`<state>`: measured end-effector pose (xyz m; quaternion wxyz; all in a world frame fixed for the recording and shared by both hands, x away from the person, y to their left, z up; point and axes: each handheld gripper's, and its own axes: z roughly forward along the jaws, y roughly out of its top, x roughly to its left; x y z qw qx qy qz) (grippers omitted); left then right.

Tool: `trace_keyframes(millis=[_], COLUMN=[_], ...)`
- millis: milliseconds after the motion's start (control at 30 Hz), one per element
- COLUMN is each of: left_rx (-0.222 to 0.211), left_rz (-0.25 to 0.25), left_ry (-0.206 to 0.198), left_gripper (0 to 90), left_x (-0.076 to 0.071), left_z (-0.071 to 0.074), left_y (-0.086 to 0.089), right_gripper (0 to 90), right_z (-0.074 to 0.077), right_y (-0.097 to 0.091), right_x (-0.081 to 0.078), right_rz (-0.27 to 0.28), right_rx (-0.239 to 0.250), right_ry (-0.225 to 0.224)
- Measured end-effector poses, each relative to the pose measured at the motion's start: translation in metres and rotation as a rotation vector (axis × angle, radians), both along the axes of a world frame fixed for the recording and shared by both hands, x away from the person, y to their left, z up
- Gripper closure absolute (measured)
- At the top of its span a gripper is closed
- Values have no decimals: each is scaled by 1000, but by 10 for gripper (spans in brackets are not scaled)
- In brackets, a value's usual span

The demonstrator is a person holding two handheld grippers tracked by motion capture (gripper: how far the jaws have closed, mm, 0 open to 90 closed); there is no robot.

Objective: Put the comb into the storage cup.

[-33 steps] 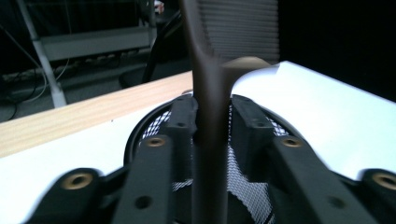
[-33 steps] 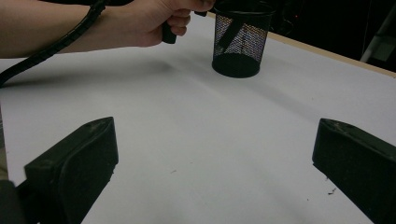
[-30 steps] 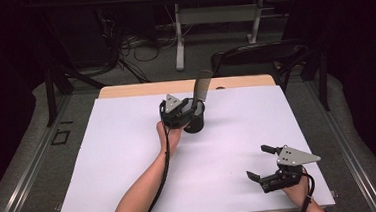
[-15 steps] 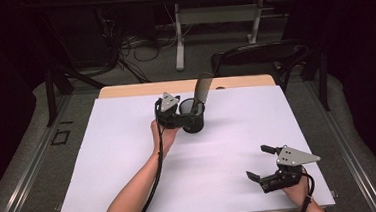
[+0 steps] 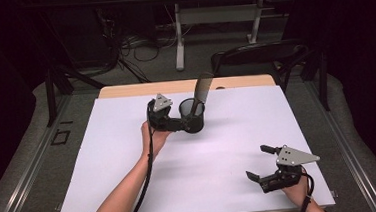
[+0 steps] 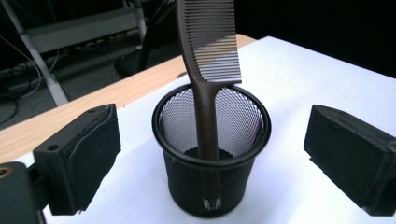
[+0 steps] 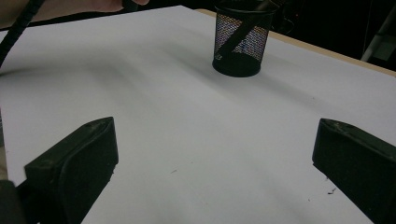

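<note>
Release looked like the step in hand: the left gripper (image 5: 184, 122) had just been opening its jaws, now wide either side of the mesh cup (image 6: 211, 154) near the table's (image 5: 131, 180) far edge, pads apparently clear. A comb (image 6: 208, 51) stood inside, leaning. Backing straight away seemed next. The right gripper (image 5: 260, 163) sat wide, empty, near the front right corner.
</note>
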<state>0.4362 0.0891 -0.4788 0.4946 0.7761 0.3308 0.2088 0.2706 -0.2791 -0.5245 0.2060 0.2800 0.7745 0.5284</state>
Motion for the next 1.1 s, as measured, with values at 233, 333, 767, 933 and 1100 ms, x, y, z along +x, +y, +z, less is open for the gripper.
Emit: trace_keyframes(millis=[233,333,767,933,1100], left_rx=[40,58,95,116,127], left_rz=[-10,-15,-10,-11,-6], left_ry=[23,29,78,98,104], left_gripper=[2,2,1,1,1], left_x=[-7,-11,-27,-35,-45], left_z=[3,2,-5,-8,-10], left_y=[10,15,35,43,51], right_gripper=[0,0,0,0,0], right_z=[-1,0,0,0,0], right_y=[0,0,0,0,0], right_x=[0,0,-1,0,0], right_rz=[-2,-2,-2,-3,-3], right_rx=[2,2,1,-1,-2], right_ry=[4,2,-2,3,3])
